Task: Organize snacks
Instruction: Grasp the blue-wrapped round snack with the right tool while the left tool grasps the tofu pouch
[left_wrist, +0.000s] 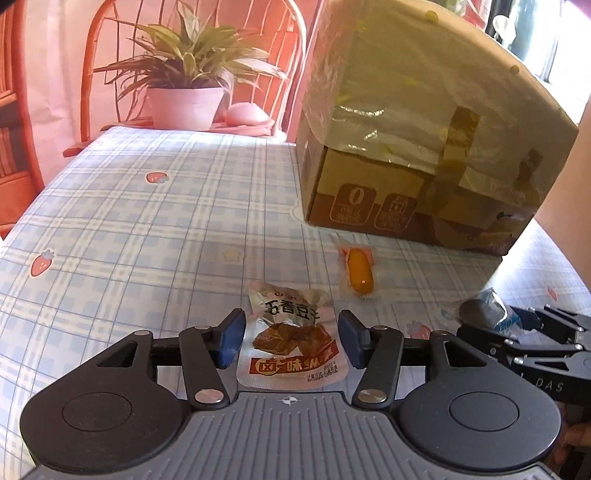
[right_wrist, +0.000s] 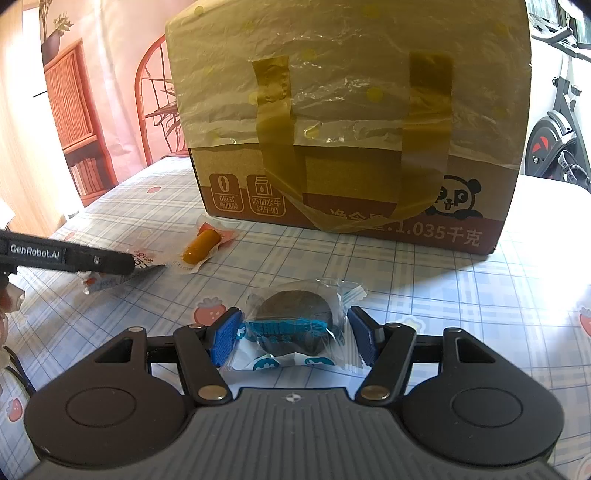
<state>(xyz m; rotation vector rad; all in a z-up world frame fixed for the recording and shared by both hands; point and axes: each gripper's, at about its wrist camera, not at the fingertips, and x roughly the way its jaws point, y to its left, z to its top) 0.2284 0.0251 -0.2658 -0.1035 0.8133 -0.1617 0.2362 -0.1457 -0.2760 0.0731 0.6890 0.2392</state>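
A silver packet of dried tofu (left_wrist: 291, 343) lies flat on the checked tablecloth between the blue pads of my left gripper (left_wrist: 291, 338), which is open; the pads stand at its edges without squeezing it. My right gripper (right_wrist: 293, 338) is open around a dark round cake in a clear wrapper with blue print (right_wrist: 295, 321); only the wrapper's crimped ends reach the pads. A small orange sausage in clear wrap (left_wrist: 360, 271) (right_wrist: 201, 245) lies loose ahead, near a big cardboard box (left_wrist: 406, 110) (right_wrist: 351, 110) covered with plastic film and tape.
The box stands at the far right of the table (left_wrist: 147, 221). Behind the table's far edge are a potted plant (left_wrist: 184, 107) and a red chair (left_wrist: 99, 55). A person's arm (left_wrist: 576, 184) is at the right. An exercise bike (right_wrist: 554, 140) stands beyond the table.
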